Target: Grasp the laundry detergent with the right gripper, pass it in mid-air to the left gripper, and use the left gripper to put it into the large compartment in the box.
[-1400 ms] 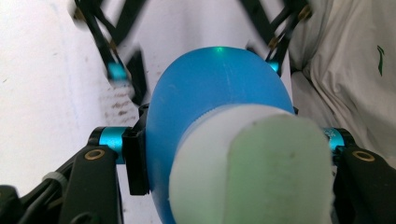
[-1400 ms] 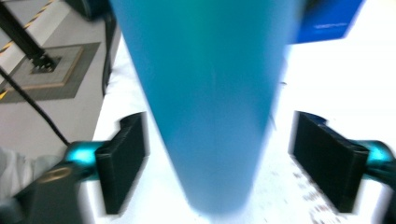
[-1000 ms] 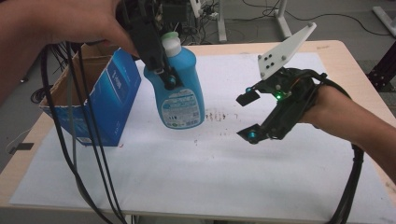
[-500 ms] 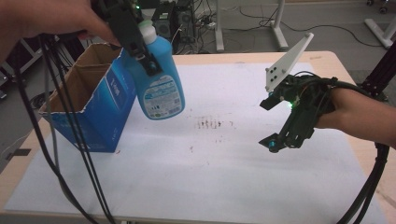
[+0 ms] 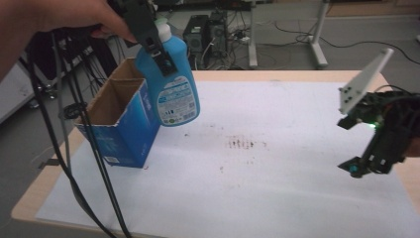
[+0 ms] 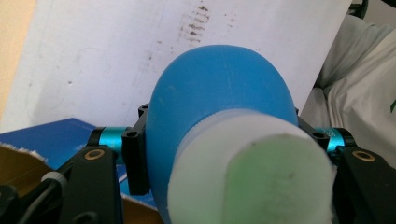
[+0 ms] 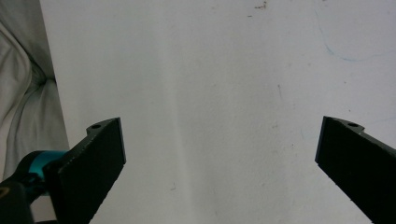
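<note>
The blue bottle's (image 5: 171, 82) label print is too small to read, and the left hand-held gripper (image 5: 153, 42) covers its neck.

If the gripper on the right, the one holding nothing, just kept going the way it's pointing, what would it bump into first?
Probably the white sheet covering the table. The right gripper stands open with nothing between its jaws, and its own view shows bare sheet ahead. How far off is hard to tell.

Blue bottle (image 6: 219, 107), seemingly white-capped, between gripper (image 6: 224, 154) jaws
</note>
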Motion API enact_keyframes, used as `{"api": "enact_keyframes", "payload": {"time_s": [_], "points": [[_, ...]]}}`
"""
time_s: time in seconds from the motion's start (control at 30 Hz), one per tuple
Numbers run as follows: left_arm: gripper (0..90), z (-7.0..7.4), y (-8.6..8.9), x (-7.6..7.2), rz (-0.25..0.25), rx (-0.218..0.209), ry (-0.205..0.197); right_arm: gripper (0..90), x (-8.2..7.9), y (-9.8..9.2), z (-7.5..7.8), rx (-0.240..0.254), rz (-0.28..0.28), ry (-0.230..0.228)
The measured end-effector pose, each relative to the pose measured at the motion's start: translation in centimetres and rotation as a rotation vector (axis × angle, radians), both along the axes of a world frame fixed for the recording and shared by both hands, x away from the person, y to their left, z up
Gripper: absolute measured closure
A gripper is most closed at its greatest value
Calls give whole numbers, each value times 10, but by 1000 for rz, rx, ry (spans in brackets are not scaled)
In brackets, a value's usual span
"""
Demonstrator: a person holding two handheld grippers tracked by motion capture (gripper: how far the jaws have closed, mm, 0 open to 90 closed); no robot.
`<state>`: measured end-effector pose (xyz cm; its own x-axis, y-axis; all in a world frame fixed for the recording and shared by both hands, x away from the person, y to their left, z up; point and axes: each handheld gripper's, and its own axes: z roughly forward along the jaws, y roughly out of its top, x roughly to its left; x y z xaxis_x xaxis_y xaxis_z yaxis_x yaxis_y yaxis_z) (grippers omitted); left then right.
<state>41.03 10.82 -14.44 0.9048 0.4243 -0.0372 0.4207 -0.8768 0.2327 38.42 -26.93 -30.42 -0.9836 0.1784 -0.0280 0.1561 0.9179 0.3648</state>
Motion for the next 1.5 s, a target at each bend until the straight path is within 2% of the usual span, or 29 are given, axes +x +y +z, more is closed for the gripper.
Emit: {"api": "enact_keyframes", "payload": {"time_s": [0.23,0.47,0.73,0.93,1.2,1.43,1.5], "points": [[378,20,15,-2,41,0,-6,10,3,-9,-1,24,-14,6],[379,32,31,-4,86,-2,-12,10,5,-11,-2,30,-19,-5],[379,45,58,-7,156,-16,-24,10,8,-14,-2,51,-34,-6],[378,57,81,-10,202,-26,-50,10,12,-14,-4,52,-39,-9],[378,57,105,-11,243,-11,-67,10,12,-12,-4,49,-41,-8],[379,48,125,-10,262,-6,-75,10,12,-11,-7,53,-51,-7],[379,44,129,-10,252,-1,-83,10,13,-12,-7,51,-55,-6]]}}
